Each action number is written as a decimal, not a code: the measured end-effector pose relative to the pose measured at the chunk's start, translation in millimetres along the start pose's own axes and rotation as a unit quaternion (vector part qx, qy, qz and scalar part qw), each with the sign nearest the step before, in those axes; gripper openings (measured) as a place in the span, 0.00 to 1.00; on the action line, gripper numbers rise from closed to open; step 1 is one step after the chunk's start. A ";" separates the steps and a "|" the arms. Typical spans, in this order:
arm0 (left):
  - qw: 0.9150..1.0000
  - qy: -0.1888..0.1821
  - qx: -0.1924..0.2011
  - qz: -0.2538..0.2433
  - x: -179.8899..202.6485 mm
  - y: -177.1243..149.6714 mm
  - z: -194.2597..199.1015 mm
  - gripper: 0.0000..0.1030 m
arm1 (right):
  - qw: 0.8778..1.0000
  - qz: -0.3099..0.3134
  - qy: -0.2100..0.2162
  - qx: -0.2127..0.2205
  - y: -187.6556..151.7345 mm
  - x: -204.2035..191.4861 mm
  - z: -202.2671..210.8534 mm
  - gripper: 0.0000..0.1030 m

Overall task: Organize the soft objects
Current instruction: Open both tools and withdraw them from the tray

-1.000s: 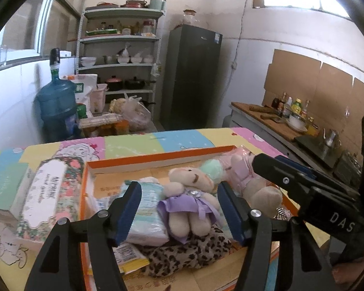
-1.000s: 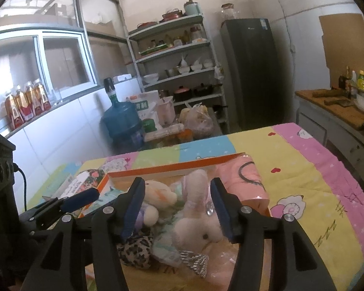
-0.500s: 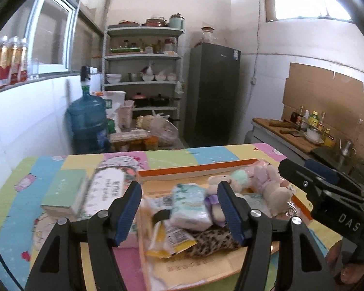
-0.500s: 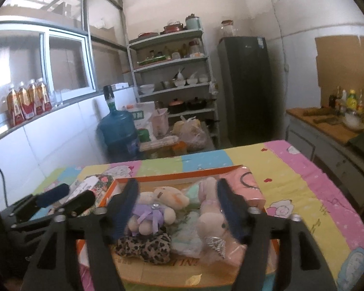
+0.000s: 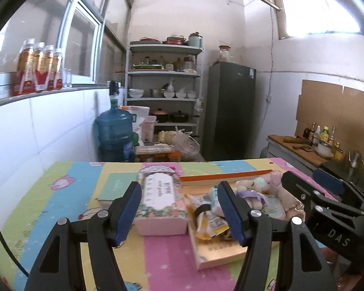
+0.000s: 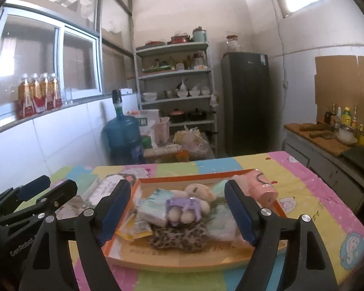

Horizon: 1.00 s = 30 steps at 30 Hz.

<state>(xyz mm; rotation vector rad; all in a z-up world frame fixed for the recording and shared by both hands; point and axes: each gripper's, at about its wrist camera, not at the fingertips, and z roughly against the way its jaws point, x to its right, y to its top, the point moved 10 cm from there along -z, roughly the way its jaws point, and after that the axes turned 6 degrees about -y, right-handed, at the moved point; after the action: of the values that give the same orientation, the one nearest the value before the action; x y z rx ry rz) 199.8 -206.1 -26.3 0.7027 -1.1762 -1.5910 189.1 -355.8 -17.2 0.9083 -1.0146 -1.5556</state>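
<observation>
Now we are holding both grippers, left (image 5: 179, 212) and right (image 6: 177, 212), empty with jaws opening, while the soft, light bear (image 6: 189, 203) is lying mid-frame in the tray (image 6: 182, 258), best pinched across its squashy purple-clad belly.
</observation>
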 end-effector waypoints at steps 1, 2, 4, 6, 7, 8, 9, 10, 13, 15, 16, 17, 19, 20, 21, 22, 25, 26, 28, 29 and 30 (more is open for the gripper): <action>1.000 0.001 0.001 -0.001 -3.2 -0.4 4.7 0.77 | 1.000 0.003 -0.004 0.002 -0.8 -6.4 4.2 0.79; 1.000 0.001 0.003 -0.002 -6.7 -1.8 10.5 0.83 | 1.000 0.005 -0.007 0.002 -1.8 -9.9 6.9 0.79; 1.000 0.005 0.007 -0.002 -14.6 -3.3 18.2 0.83 | 1.000 0.006 -0.012 0.003 -5.1 -19.4 14.1 0.79; 1.000 0.007 0.007 -0.003 -21.3 -6.2 27.2 0.83 | 1.000 0.003 -0.010 0.002 -8.3 -25.9 17.9 0.80; 1.000 0.008 0.006 -0.002 -24.3 -8.1 31.3 0.84 | 1.000 0.001 -0.009 0.001 -10.3 -29.7 20.2 0.80; 1.000 0.008 0.005 -0.001 -26.7 -9.9 34.4 0.84 | 1.000 -0.002 -0.009 0.001 -12.5 -33.2 23.0 0.80; 1.000 0.009 0.004 0.001 -30.8 -11.8 38.3 0.84 | 1.000 -0.003 -0.011 0.001 -13.9 -36.2 24.6 0.80; 1.000 0.011 0.003 0.003 -34.5 -13.4 41.5 0.84 | 1.000 -0.005 -0.016 0.002 -16.1 -39.3 27.8 0.80; 1.000 0.026 0.005 0.011 -48.4 -19.4 53.8 0.83 | 1.000 -0.005 -0.028 0.004 -20.8 -45.3 35.1 0.80; 0.999 0.037 0.009 0.017 -58.9 -21.2 61.4 0.83 | 0.999 -0.004 -0.032 0.003 -25.0 -48.7 40.4 0.80; 0.999 0.042 0.011 0.020 -63.4 -22.2 65.3 0.83 | 0.999 -0.002 -0.034 0.005 -27.1 -52.1 44.0 0.80; 0.999 0.047 0.011 0.022 -67.6 -23.2 68.0 0.83 | 0.999 -0.002 -0.034 0.007 -29.0 -53.5 46.8 0.80; 0.998 0.055 0.013 0.026 -74.7 -27.6 74.9 0.83 | 0.999 -0.004 -0.031 0.008 -32.1 -56.2 50.9 0.80; 0.998 0.058 0.013 0.027 -77.8 -29.7 78.8 0.83 | 1.000 -0.005 -0.028 0.007 -35.2 -59.6 53.6 0.80; 0.998 0.058 0.012 0.027 -79.5 -31.2 81.2 0.83 | 1.000 -0.005 -0.025 0.005 -37.4 -63.9 55.5 0.80; 0.998 0.058 0.011 0.025 -80.6 -32.3 83.4 0.83 | 1.000 -0.003 -0.024 0.005 -39.5 -66.7 57.3 0.80; 0.998 0.067 0.010 0.014 -81.9 -35.5 91.3 0.83 | 1.000 0.000 -0.022 0.006 -43.9 -74.8 62.9 0.80; 0.998 0.068 0.011 0.012 -82.5 -36.3 94.3 0.83 | 1.000 0.000 -0.020 0.007 -44.7 -77.3 65.5 0.80; 0.997 0.069 0.014 0.009 -81.7 -37.3 100.3 0.83 | 1.000 -0.001 -0.017 0.009 -45.7 -81.4 70.0 0.80; 0.997 0.070 0.015 0.008 -81.3 -37.3 102.6 0.83 | 1.000 -0.001 -0.017 0.009 -46.6 -82.9 72.7 0.80; 0.997 0.071 0.017 0.007 -81.1 -37.7 105.3 0.83 | 1.000 -0.001 -0.018 0.010 -47.3 -83.7 75.0 0.80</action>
<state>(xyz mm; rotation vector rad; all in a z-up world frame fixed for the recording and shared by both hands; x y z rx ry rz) 121.9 -92.1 -31.7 0.8145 -1.1031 -1.4865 119.9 -256.2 -29.5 0.8978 -1.0559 -1.5701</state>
